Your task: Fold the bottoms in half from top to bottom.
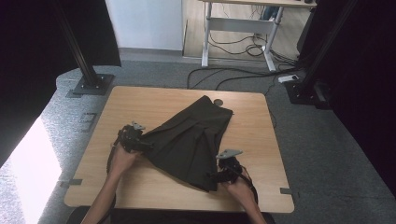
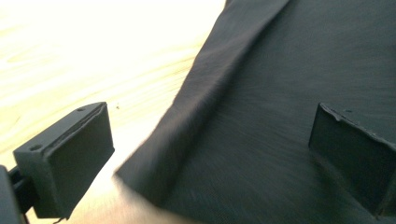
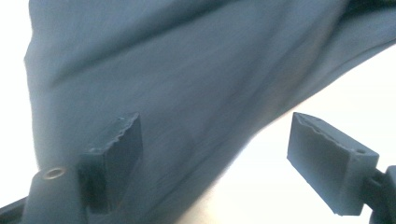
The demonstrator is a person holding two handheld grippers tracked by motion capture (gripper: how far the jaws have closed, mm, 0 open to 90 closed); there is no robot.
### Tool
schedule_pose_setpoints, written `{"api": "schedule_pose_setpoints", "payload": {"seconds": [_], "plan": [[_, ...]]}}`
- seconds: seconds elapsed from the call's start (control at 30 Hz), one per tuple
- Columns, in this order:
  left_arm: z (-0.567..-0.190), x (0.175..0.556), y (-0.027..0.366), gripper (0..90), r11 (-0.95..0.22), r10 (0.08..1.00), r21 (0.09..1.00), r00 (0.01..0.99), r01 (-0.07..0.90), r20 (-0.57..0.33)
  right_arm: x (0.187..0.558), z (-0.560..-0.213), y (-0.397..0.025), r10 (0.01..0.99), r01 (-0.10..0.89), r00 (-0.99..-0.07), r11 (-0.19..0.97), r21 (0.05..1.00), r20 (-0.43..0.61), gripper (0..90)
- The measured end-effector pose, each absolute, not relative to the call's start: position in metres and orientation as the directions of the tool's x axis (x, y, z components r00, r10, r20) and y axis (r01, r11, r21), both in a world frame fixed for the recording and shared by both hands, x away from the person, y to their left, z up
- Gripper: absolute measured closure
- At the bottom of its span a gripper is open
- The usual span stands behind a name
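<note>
Both forearms reach in from the near edge of the counter — the left tool at the left corner of the dark pleated skirt, the right tool at its near hem. Each tool's jaws stand wide apart, gripping nothing, cloth lying between them. The skirt lies spread mid-counter — its weave blurred in both gripper views.

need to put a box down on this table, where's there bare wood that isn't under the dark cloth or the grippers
Bare wood lies along the table's far left corner, beyond the left gripper, and down the right side between the dark garment and the right edge. The near left strip is also free. The middle is crowded: the garment runs diagonally across it, and the right gripper sits at its near corner.
</note>
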State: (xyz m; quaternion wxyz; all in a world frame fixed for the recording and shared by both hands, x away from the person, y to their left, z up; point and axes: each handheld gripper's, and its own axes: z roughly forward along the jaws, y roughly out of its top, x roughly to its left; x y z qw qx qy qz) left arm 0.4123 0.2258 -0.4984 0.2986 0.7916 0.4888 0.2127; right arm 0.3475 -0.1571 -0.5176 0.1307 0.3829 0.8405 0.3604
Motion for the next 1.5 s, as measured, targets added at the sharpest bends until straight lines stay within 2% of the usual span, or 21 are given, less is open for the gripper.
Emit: {"api": "schedule_pose_setpoints", "payload": {"seconds": [0.17,0.43,0.67,0.73,0.8,0.93,1.03,1.13,1.3,1.5], "plan": [[-0.496,0.382,0.220,0.0,-0.316,0.896,0.707,0.444,0.632,0.003,0.399,-0.501,-0.170,0.775,0.554,-0.630,0.404,0.728,0.049,14.4],[-0.524,0.365,0.188,0.0,-0.360,0.885,0.672,0.465,0.648,0.026,0.487,-0.498,-0.160,0.809,0.572,-0.584,0.358,0.738,0.060,14.2],[-0.537,0.366,0.163,0.0,-0.360,0.903,0.667,0.423,0.652,0.074,0.535,-0.508,-0.137,0.824,0.588,-0.564,0.348,0.730,0.062,13.8],[-0.540,0.368,0.161,0.0,-0.376,0.902,0.662,0.420,0.649,0.101,0.545,-0.513,-0.134,0.834,0.594,-0.551,0.362,0.718,0.036,13.9],[-0.541,0.370,0.163,0.0,-0.362,0.906,0.666,0.414,0.652,0.087,0.551,-0.519,-0.132,0.838,0.598,-0.545,0.392,0.699,-0.004,14.4],[-0.542,0.372,0.169,0.0,-0.364,0.908,0.668,0.407,0.650,0.098,0.553,-0.531,-0.132,0.837,0.618,-0.545,0.439,0.653,-0.046,13.7],[-0.540,0.377,0.176,0.0,-0.385,0.909,0.658,0.390,0.647,0.147,0.545,-0.537,-0.136,0.840,0.618,-0.543,0.422,0.664,-0.029,14.0],[-0.539,0.385,0.186,0.0,-0.380,0.914,0.650,0.375,0.658,0.155,0.531,-0.537,-0.141,0.833,0.618,-0.553,0.430,0.659,-0.025,14.2],[-0.537,0.405,0.201,0.0,-0.387,0.918,0.634,0.348,0.670,0.192,0.493,-0.534,-0.144,0.823,0.618,-0.566,0.459,0.638,-0.044,17.6],[-0.534,0.444,0.214,0.0,-0.378,0.922,0.605,0.346,0.700,0.175,0.430,-0.533,-0.137,0.812,0.617,-0.583,0.464,0.635,-0.027,22.1]]}}
